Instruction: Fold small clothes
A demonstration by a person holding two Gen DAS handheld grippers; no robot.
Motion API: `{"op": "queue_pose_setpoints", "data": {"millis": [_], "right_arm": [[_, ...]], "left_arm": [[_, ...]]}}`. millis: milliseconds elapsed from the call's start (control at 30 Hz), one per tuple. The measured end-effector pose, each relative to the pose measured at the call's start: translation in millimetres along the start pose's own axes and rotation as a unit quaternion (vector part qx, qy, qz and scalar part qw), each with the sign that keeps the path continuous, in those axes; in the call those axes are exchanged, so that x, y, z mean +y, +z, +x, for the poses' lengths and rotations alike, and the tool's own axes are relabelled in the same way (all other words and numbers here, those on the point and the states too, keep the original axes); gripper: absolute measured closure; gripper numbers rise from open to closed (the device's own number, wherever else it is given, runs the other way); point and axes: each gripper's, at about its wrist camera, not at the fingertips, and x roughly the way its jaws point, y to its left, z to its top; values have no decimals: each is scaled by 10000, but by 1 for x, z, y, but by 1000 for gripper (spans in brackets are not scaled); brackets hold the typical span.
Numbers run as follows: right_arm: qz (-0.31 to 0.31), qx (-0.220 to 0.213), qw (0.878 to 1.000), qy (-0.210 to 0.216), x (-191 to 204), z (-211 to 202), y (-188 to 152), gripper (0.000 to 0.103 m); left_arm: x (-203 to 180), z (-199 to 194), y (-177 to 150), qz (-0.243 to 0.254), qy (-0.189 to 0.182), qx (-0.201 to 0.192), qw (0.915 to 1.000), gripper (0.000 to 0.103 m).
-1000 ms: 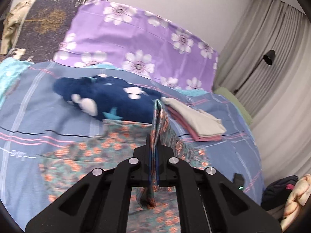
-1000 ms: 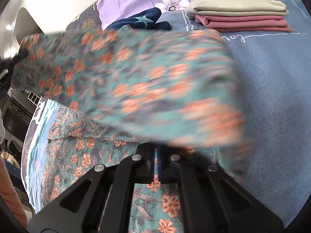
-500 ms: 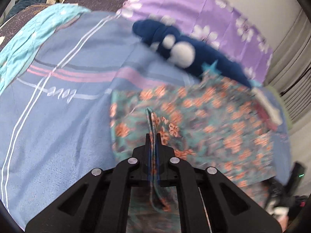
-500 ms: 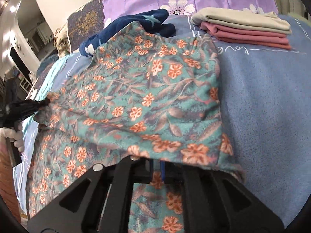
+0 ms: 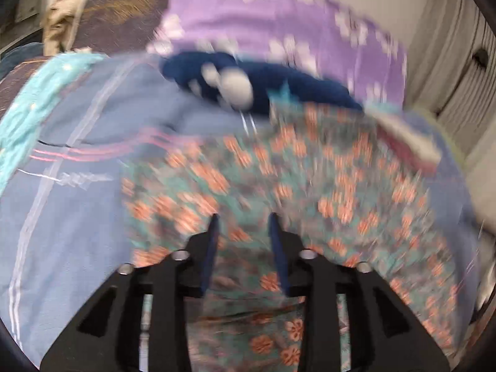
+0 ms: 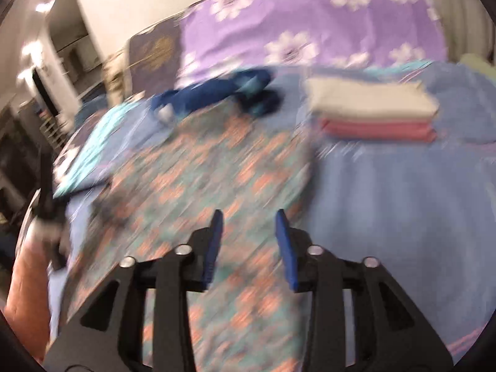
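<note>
Both views are motion-blurred. A teal garment with orange flowers lies spread on a blue bedspread, filling the middle and lower frame. The left claw and right claw have just been opening; their blue pads stand apart above the cloth with nothing between them. A folded stack sits upper right, a navy garment beside it.

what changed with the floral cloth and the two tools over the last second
Both tools let go: the left tool and right tool, each shut on an edge of the floral cloth a second ago, have just been opening, with nothing between their pads. The cloth, then lifted and carried over, now lies folded flat on the bed cover. The folded stack and the navy garment stayed where they were.
</note>
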Motion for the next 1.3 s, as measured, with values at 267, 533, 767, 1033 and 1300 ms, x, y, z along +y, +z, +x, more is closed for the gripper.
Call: {"op": "queue_pose_setpoints", "data": {"millis": [267, 533, 767, 1033, 1300], "right_arm": [[672, 814, 9944, -103, -52, 99, 45, 58], [809, 320, 9897, -1138, -80, 115, 33, 101], [493, -206, 9939, -966, -52, 56, 28, 92], [-1254, 720, 9827, -1157, 18, 61, -62, 93], [-934, 549, 9895, -959, 6, 47, -74, 91]], "left_arm": [[-25, 23, -22, 564, 647, -40, 9963, 61], [-29, 17, -25, 689, 820, -137, 9942, 60], [-37, 28, -24, 751, 913, -145, 9929, 59], [-36, 28, -25, 752, 918, -155, 9928, 58], [-25, 11, -25, 457, 809, -196, 9955, 54]]}}
